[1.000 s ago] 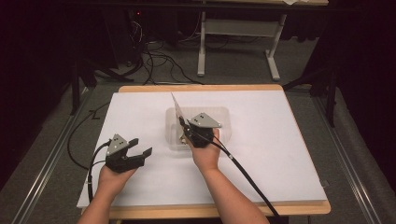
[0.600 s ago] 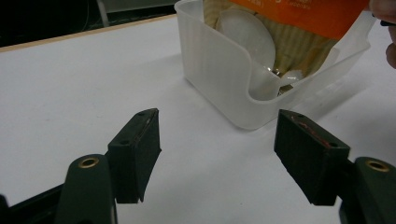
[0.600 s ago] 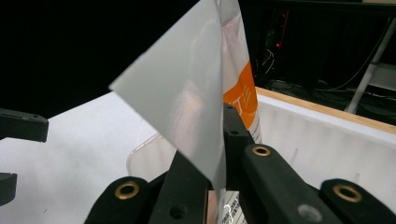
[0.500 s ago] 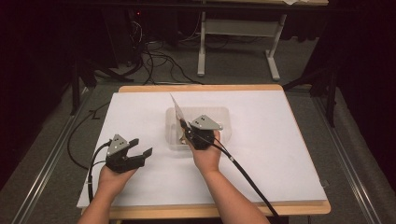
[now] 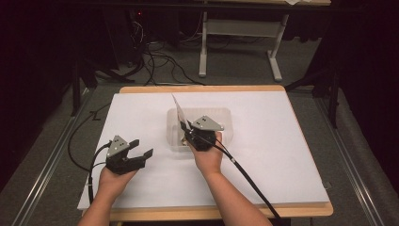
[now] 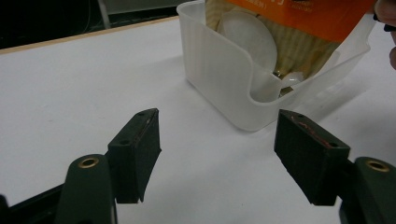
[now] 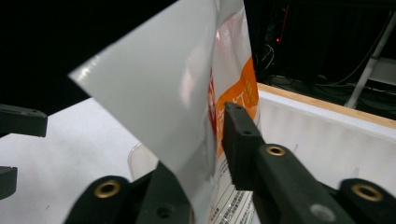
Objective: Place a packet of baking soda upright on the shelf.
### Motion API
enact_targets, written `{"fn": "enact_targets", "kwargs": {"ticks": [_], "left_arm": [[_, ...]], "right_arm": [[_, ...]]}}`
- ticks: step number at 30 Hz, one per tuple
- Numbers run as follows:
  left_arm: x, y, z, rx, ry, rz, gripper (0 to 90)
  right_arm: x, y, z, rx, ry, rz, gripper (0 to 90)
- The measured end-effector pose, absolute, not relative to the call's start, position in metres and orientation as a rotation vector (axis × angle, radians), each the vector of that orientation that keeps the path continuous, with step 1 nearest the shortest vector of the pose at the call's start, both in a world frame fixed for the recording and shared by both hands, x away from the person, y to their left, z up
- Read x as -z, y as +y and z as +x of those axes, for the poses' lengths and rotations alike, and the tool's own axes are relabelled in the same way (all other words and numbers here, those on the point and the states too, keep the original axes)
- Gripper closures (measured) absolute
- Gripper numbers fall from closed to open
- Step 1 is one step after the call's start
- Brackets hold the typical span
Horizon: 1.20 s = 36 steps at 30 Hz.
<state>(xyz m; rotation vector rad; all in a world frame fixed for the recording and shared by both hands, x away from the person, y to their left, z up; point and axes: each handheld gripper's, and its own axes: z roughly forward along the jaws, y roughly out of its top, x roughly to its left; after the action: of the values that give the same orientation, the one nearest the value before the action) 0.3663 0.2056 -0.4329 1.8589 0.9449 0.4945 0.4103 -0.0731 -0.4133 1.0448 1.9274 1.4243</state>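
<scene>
The right gripper (image 5: pixel 186 128) is clamped on a white and orange packet (image 7: pixel 205 93); in the right gripper view the packet's sheet passes between the two black jaws. The packet stands upright, its lower end inside a translucent plastic container (image 5: pixel 226 115) at the centre of the surface (image 5: pixel 291 155). In the left gripper view, the container (image 6: pixel 224 88) holds the orange-topped packet (image 6: pixel 299 18) and pale round items.

The left gripper (image 5: pixel 141 148) has its jaws spread wide with nothing between them. It is held low over the white surface, near the front left and apart from the container. A black cable (image 5: pixel 249 181) trails from the right gripper toward the front edge.
</scene>
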Motion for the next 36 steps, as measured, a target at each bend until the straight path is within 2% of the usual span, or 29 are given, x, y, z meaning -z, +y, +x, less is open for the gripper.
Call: {"fn": "enact_targets", "kwargs": {"ticks": [6,7,8,9,12,18,29,36], "left_arm": [[0.433,0.205,0.367,-0.493,0.944,1.861,31.8],[0.433,0.205,0.367,-0.493,0.944,1.861,31.8],[0.433,0.205,0.367,-0.494,0.943,1.861,31.8],[0.433,0.205,0.367,-0.494,0.943,1.862,31.8],[0.434,0.205,0.367,-0.493,0.943,1.863,31.8],[0.434,0.204,0.367,-0.492,0.940,1.869,31.7],[0.434,0.205,0.368,-0.495,0.944,1.870,31.8],[0.434,0.205,0.369,-0.499,0.949,1.871,31.7]], "right_arm": [[0.406,-0.077,0.412,-1.408,1.940,1.064,60.2],[0.406,-0.077,0.412,-1.408,1.940,1.064,60.2],[0.403,-0.078,0.412,-1.399,1.949,1.062,54.1],[0.403,-0.078,0.412,-1.399,1.949,1.062,54.1],[0.399,-0.079,0.411,-1.383,1.962,1.064,45.2],[0.395,-0.081,0.407,-1.378,1.979,1.057,36.6],[0.394,-0.094,0.386,-1.382,2.018,1.050,32.6],[0.396,-0.118,0.365,-1.379,2.025,1.029,32.5]]}}
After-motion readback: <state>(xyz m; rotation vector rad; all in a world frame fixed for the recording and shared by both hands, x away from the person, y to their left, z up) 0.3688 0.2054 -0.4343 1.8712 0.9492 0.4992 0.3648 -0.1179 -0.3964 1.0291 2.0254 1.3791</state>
